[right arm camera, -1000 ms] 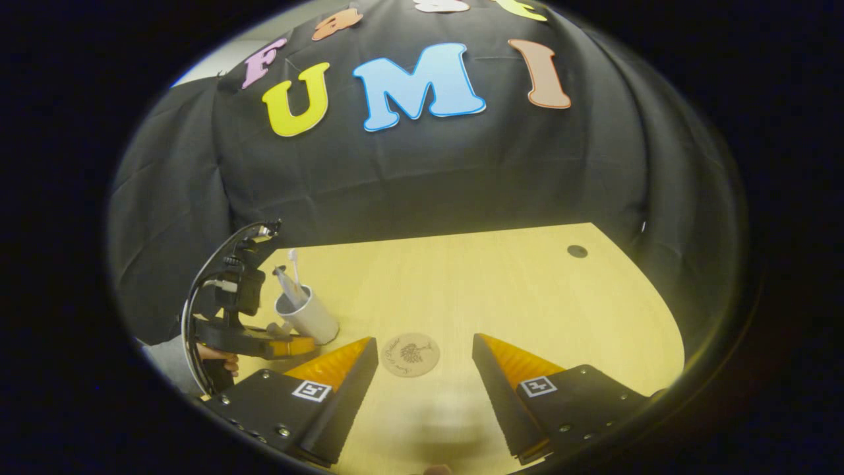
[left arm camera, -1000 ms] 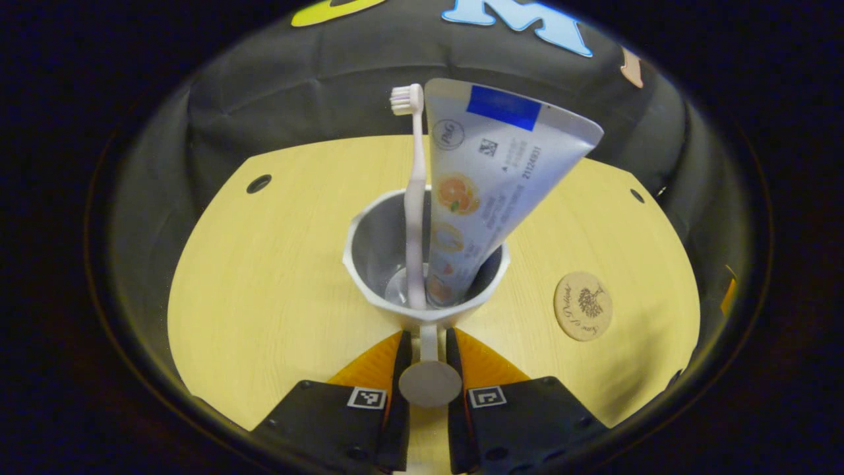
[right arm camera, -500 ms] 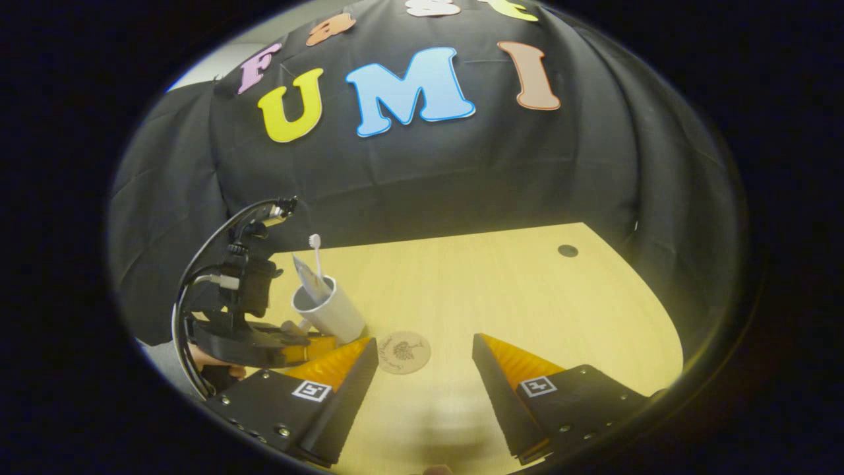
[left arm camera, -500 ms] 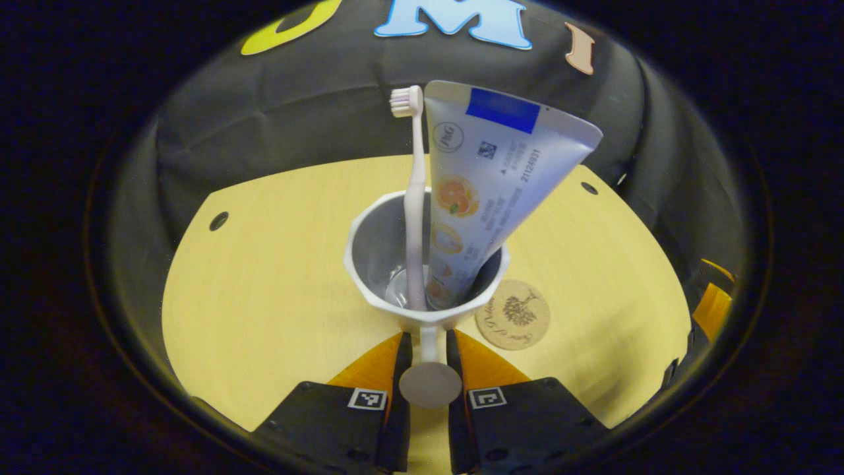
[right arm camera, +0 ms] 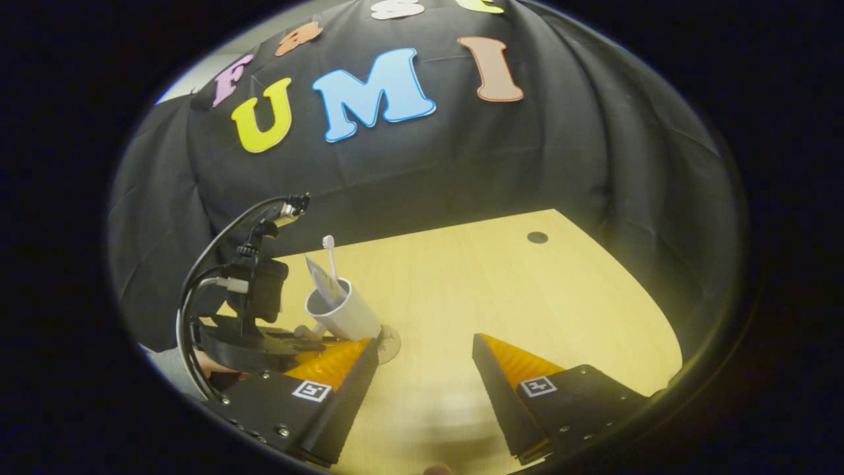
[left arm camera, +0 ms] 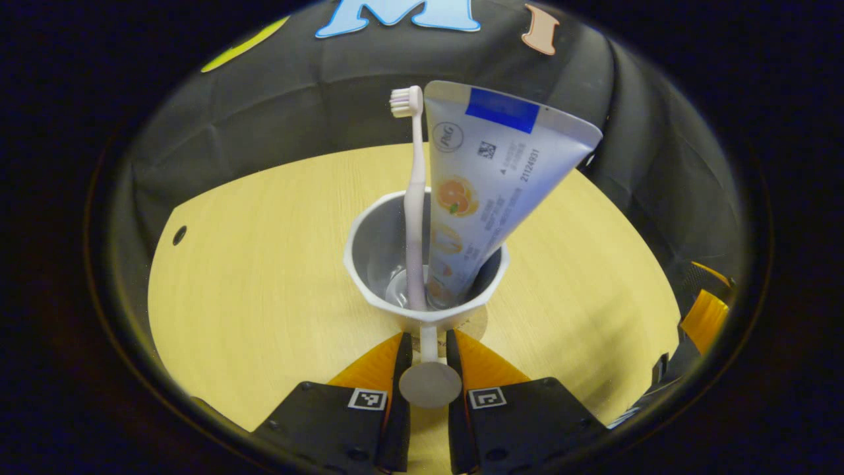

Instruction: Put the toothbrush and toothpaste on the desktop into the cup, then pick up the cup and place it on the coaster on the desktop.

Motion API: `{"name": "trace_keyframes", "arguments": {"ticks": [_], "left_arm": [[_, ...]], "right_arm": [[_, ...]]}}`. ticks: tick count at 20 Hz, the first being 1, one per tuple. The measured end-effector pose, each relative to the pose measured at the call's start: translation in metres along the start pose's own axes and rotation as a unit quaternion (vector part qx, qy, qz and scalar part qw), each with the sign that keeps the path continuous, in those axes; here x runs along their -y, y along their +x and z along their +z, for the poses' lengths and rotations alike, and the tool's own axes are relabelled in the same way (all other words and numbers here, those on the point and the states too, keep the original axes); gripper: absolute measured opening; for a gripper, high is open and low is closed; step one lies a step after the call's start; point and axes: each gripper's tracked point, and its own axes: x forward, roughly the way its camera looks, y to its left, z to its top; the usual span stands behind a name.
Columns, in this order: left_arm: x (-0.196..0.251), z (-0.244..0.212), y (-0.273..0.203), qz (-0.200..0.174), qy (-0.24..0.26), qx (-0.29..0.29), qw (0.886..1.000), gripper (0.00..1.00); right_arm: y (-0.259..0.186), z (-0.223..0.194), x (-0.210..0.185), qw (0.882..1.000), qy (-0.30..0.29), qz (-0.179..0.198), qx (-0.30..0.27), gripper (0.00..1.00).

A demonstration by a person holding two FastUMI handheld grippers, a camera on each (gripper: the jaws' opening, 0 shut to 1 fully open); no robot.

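Cup (left arm camera: 422, 264), clamped by its handle between the left gripper (left arm camera: 429, 346) fingers, needs level lowering onto the coaster (right arm camera: 389, 343) just beyond them; right gripper (right arm camera: 422, 359) fingers stand apart.

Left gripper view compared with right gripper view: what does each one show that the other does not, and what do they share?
Left gripper view alone: the inside of the white plastic cup, and its handle pinched between the left gripper fingers.

Right gripper view alone: the right gripper with fingers wide apart, and the cup's outer wall seen from the side.

Both: the pale toothbrush, the printed toothpaste tube, an edge of the round wooden coaster under the cup, and the yellow wooden desktop.
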Motion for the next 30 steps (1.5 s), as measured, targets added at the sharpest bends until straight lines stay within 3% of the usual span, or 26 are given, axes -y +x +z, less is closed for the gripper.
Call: {"name": "trace_keyframes", "arguments": {"ticks": [8,9,12,13,14,16,19,20,25,26,27,29,30], "left_arm": [[0.007,-0.013,0.012,0.007,0.001,-0.033,0.999,0.36],[0.006,-0.014,0.013,0.011,0.005,-0.035,0.999,0.3],[0.007,-0.016,0.015,0.017,0.016,-0.039,0.999,0.31],[0.008,-0.017,0.015,0.016,0.017,-0.038,0.999,0.26],[0.008,-0.017,0.016,0.015,0.017,-0.038,0.999,0.4],[0.01,-0.015,0.013,0.01,0.009,-0.028,1.0,0.43],[0.016,-0.007,0.001,0.007,-0.003,0.001,1.0,0.56],[0.018,-0.003,-0.004,0.008,-0.009,0.013,1.0,0.7],[0.015,0.015,-0.068,0.014,-0.053,0.118,0.991,0.85],[0.014,0.021,-0.078,0.021,-0.061,0.142,0.988,0.97],[0.009,0.025,-0.094,0.03,-0.066,0.166,0.984,0.93],[0.001,0.034,-0.13,0.045,-0.075,0.216,0.972,0.97],[-0.005,0.037,-0.151,0.054,-0.077,0.239,0.966,0.93]], "right_arm": [[-0.001,-0.005,0.013,1.0,0.004,-0.006,-0.004,0.88],[-0.001,-0.005,0.014,1.0,0.005,-0.006,-0.004,0.88],[0.0,-0.005,0.013,1.0,0.007,-0.003,-0.004,0.88],[0.0,-0.005,0.012,1.0,0.007,-0.001,-0.005,0.88],[-0.001,-0.005,0.011,1.0,0.006,0.0,-0.005,0.88],[-0.002,-0.007,0.01,1.0,0.002,0.003,-0.005,0.88],[-0.004,-0.007,0.007,1.0,-0.006,0.012,-0.004,0.88],[-0.005,-0.006,0.007,1.0,-0.009,0.014,-0.003,0.88],[-0.013,0.009,0.001,0.999,-0.03,0.028,0.019,0.88],[-0.014,0.012,-0.001,0.999,-0.037,0.031,0.026,0.88],[-0.017,0.015,-0.004,0.998,-0.045,0.034,0.033,0.88],[-0.022,0.021,-0.011,0.996,-0.065,0.036,0.051,0.88],[-0.027,0.024,-0.015,0.995,-0.076,0.037,0.061,0.88]]}}
